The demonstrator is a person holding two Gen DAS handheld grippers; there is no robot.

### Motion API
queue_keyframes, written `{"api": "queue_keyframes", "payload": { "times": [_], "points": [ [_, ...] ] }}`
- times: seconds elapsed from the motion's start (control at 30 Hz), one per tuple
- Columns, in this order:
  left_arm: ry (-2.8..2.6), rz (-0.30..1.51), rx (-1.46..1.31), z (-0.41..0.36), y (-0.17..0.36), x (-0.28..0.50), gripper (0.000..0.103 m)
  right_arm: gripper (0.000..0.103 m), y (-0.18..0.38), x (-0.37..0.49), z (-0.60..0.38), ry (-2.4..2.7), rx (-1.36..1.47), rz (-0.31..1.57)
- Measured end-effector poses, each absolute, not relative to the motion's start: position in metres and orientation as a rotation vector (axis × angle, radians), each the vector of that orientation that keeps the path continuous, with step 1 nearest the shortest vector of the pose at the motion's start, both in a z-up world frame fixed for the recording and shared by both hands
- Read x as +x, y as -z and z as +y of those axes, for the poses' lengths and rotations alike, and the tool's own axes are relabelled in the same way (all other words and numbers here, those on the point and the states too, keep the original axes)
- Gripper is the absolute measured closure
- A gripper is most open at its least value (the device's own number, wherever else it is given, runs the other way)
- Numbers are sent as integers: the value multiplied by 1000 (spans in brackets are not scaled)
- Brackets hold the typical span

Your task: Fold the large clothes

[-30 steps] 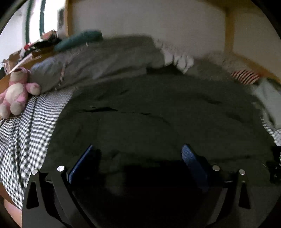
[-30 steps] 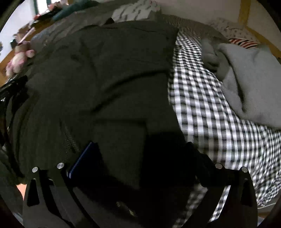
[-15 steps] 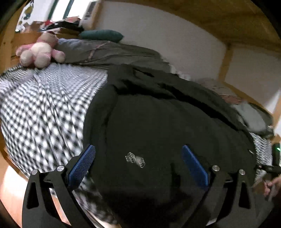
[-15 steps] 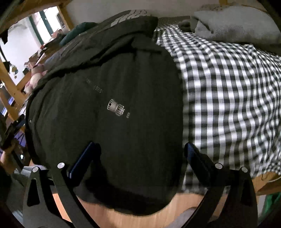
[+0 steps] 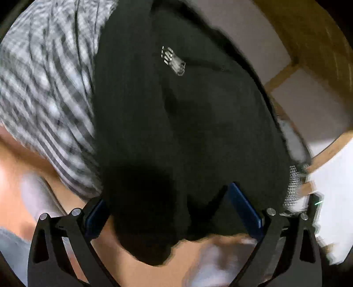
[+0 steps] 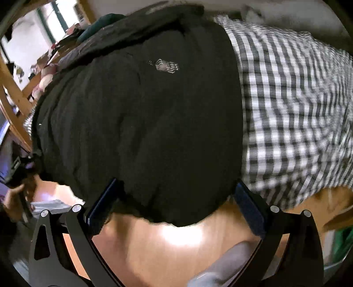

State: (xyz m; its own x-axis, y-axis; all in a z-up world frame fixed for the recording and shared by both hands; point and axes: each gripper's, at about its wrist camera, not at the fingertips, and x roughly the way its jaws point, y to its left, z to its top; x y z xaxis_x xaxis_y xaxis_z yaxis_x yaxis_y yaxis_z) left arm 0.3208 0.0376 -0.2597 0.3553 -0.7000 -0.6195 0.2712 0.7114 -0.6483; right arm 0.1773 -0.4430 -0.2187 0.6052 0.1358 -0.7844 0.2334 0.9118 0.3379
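Note:
A large black garment [image 5: 181,123] with a small silver logo [image 5: 173,60] lies on the checked bedsheet [image 5: 44,88], its lower edge hanging over the bed's side. My left gripper [image 5: 174,209] is open, blue pads spread wide, the garment's edge hanging between them. In the right wrist view the same garment [image 6: 141,123] and logo [image 6: 166,65] show. My right gripper [image 6: 175,203] is open too, its jaws wide apart around the garment's hanging edge. Neither pad visibly pinches cloth.
The checked sheet [image 6: 293,114] covers the bed to the right of the garment. Wooden floor [image 6: 176,247] lies below the bed's edge. A wooden bed frame [image 6: 11,97] and cluttered shelf stand at far left. Grey cloth [image 6: 286,15] lies at the bed's far side.
Both grippers have pulled back from over the bed toward its near edge and tilted down; the floor now shows below. The garment's edge now hangs over the bedside between the open jaws.

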Motion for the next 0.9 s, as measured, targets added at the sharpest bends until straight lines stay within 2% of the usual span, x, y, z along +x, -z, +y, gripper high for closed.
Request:
{"api": "queue_keyframes", "payload": {
  "times": [0.07, 0.13, 0.2, 0.23, 0.43, 0.53, 0.63, 0.7, 0.77, 0.83, 0.9],
  "points": [
    [656, 1020, -525, 39, 261, 321, 8, 3, 225, 174, -444, 27, 487, 956],
    [618, 1041, -507, 42, 261, 320, 52, 4, 231, 169, -447, 5, 558, 970],
    [629, 1049, -543, 52, 262, 318, 72, 4, 234, 162, -448, -1, 595, 959],
    [647, 1055, -580, 56, 261, 317, 76, 4, 236, 160, -450, 2, 610, 959],
    [737, 1056, -629, 71, 233, 306, 87, 5, 246, 156, -466, 26, 651, 961],
    [787, 1049, -638, 86, 209, 301, 88, 24, 250, 164, -473, -48, 718, 952],
    [814, 1026, -648, 107, 189, 281, 89, 37, 264, 175, -471, -128, 788, 951],
    [800, 1035, -614, 110, 181, 273, 89, 50, 270, 180, -470, -167, 828, 946],
    [790, 1049, -604, 113, 180, 272, 89, 77, 272, 178, -471, -231, 910, 937],
    [777, 1065, -599, 121, 184, 270, 89, 84, 267, 169, -475, -277, 977, 907],
    [768, 1089, -593, 121, 192, 268, 89, 86, 259, 155, -480, -377, 1118, 806]
  ]
}}
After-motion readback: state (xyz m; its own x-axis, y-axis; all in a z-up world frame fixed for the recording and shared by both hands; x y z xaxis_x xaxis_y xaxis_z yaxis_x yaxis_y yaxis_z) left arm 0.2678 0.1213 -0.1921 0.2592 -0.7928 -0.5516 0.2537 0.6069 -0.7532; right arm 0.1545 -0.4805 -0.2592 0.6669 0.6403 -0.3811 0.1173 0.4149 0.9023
